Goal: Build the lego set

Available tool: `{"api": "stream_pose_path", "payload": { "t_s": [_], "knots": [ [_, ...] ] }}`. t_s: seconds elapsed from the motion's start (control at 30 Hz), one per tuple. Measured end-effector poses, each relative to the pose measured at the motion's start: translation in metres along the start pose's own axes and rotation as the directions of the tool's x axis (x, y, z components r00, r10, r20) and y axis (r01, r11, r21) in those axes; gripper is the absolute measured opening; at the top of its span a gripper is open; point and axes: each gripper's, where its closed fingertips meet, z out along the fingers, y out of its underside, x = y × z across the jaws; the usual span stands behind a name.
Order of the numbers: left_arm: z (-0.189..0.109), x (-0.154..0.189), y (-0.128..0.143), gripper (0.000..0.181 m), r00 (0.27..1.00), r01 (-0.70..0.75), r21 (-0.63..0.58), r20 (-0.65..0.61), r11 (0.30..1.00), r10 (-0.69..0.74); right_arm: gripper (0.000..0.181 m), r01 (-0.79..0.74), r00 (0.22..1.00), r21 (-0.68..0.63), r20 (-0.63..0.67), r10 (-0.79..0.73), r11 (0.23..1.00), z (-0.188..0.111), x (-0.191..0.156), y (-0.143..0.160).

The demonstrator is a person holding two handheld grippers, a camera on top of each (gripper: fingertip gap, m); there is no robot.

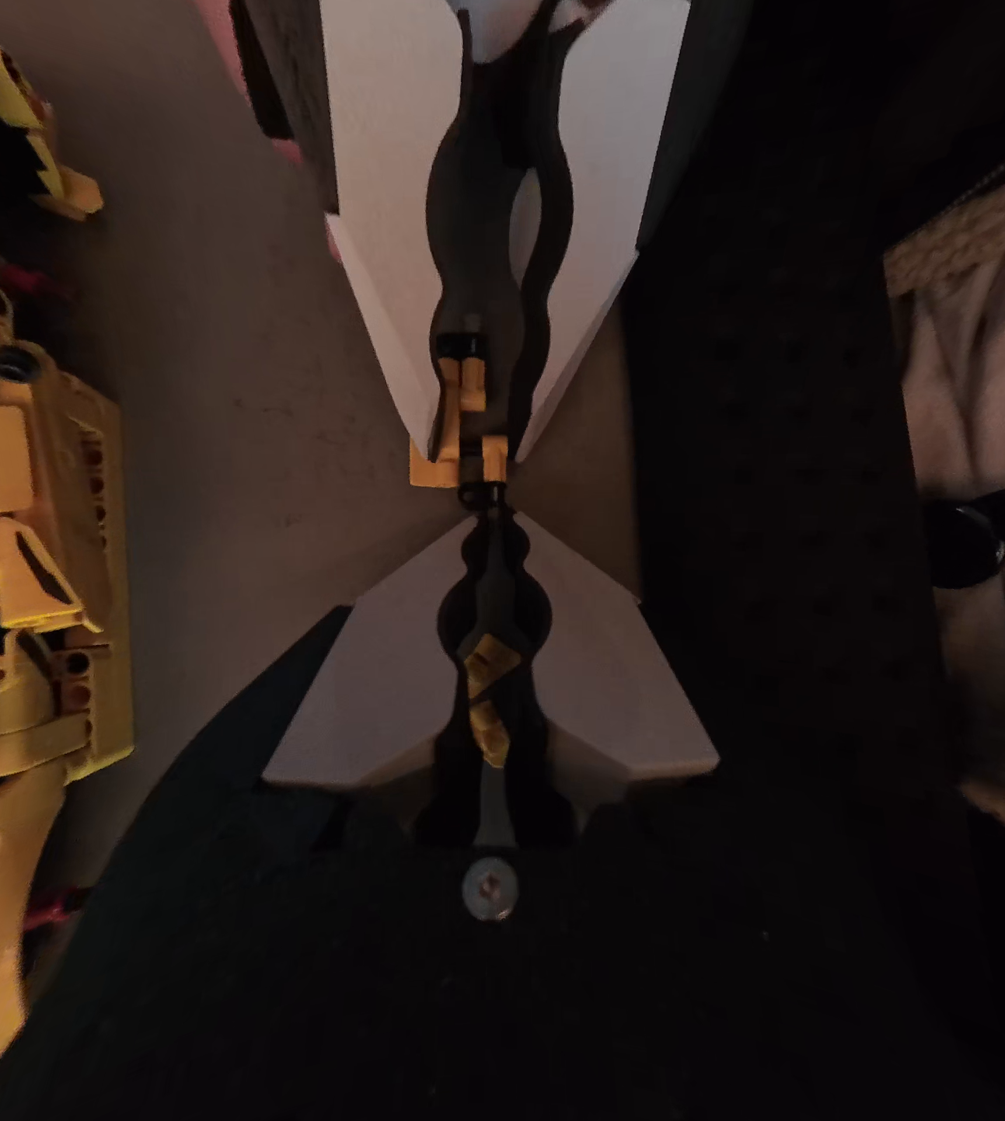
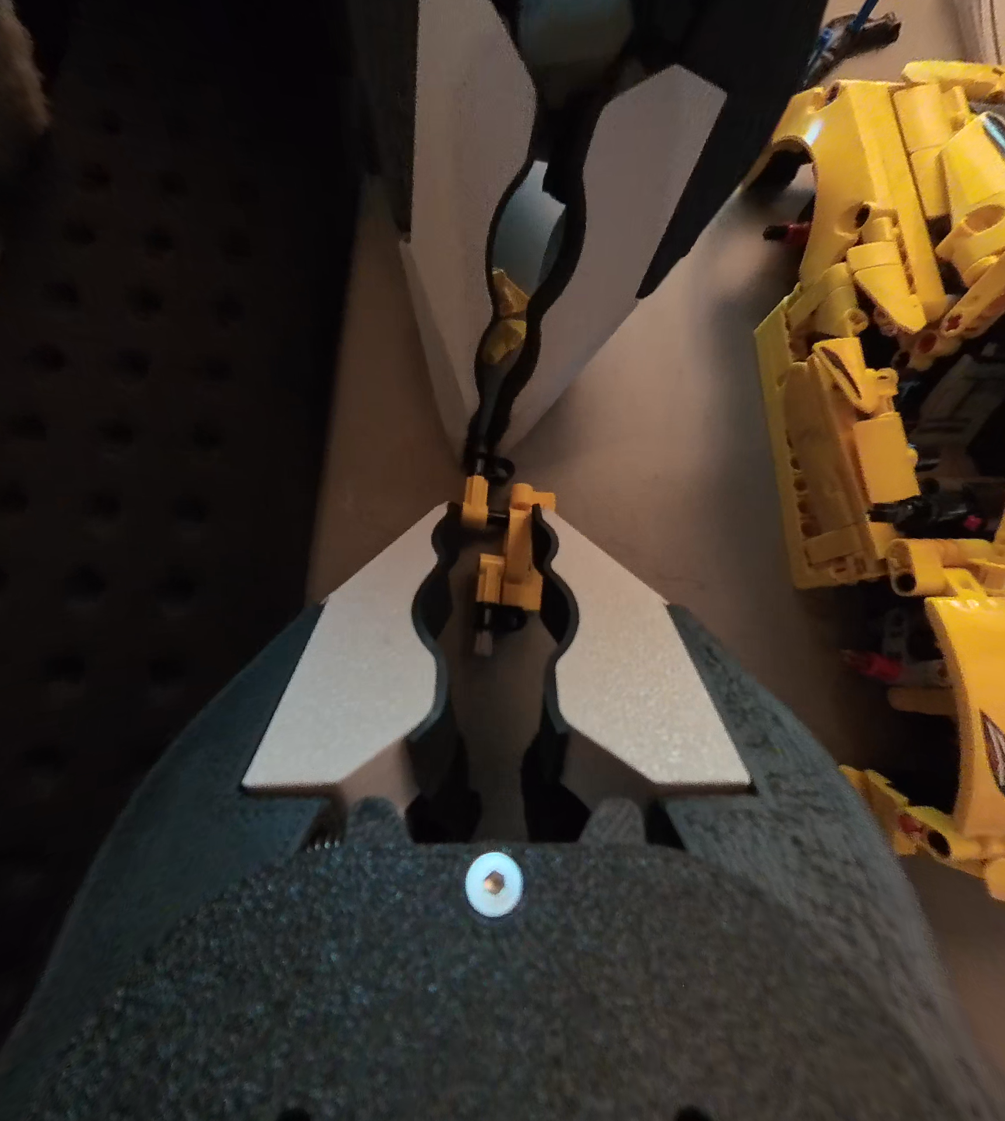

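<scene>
Two grippers meet tip to tip above the table (image 2: 639, 424), and the coming move turns on the short gap between what each one carries. The right gripper (image 2: 497, 546) is clamped on a small yellow sub-assembly (image 2: 512, 561), whose long axis runs along the fingers, with a black pin end poking out toward the camera and a yellow connector (image 2: 476, 500) at the far tip. The left gripper (image 1: 488, 515) has its fingers pressed together on a thin black pin (image 1: 479, 492), which sticks straight out past the tips toward that connector. In the right wrist view the pin touches or nearly touches the connector; whether it is seated I cannot tell. A yellow striped piece (image 1: 488, 697) also sits deeper between the left fingers.

So the two parts lie end to end, almost on one line, each directly ahead of the other's fingers. My reading is that the step in hand is pushing the pin into the connector, which calls for a straight push along that shared axis; a small tilt could make the pin slip sideways.

The car (image 2: 912, 394), yellow with black and red fittings and largely built, lies on the table well apart, right of the right gripper and left of the left one.
</scene>
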Motion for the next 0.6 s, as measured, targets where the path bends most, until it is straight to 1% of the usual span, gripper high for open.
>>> {"api": "stream_pose_path", "payload": {
  "t_s": [0.13,0.27,0.37,0.4,0.43,0.5,0.53,0.6],
  "knots": [
    [0.000,0.000,0.000,0.004,1.000,0.000,0.004,-0.001,1.000,0.000,0.024,-0.005,1.000,0.006,0.013,0.005,1.000,-0.001,-0.001,-0.001],
    [0.001,-0.001,-0.001,0.003,0.998,-0.049,-0.018,0.040,0.999,0.050,0.019,0.019,1.000,-0.003,0.003,-0.019,1.000,-0.003,0.000,-0.002],
    [-0.002,-0.005,-0.003,0.003,0.996,-0.052,-0.016,0.075,0.999,0.053,0.017,0.007,1.000,0.001,0.002,-0.007,1.000,-0.004,0.001,-0.003],
    [-0.004,-0.010,-0.003,0.004,0.993,-0.045,-0.014,0.105,0.999,0.047,0.005,0.003,1.000,0.012,0.008,-0.003,1.000,-0.006,0.002,-0.004],
    [-0.005,-0.014,-0.002,0.004,0.990,-0.059,-0.025,0.130,0.998,0.062,0.000,-0.044,0.999,0.012,0.019,0.043,0.999,-0.006,0.004,-0.004],
    [-0.005,-0.009,-0.002,0.003,0.981,-0.139,-0.015,0.137,0.990,0.140,0.002,-0.186,0.974,-0.004,0.127,0.185,0.983,-0.001,-0.002,0.001],
    [-0.004,-0.009,-0.003,0.003,0.980,-0.144,-0.007,0.138,0.990,0.143,0.002,-0.207,0.971,0.028,0.129,0.202,0.978,-0.001,-0.001,0.001],
    [-0.001,-0.006,-0.003,0.003,0.988,-0.108,0.017,0.112,0.994,0.106,0.003,-0.170,0.982,0.040,0.086,0.166,0.985,-0.006,0.003,0.000]
  ]
}}
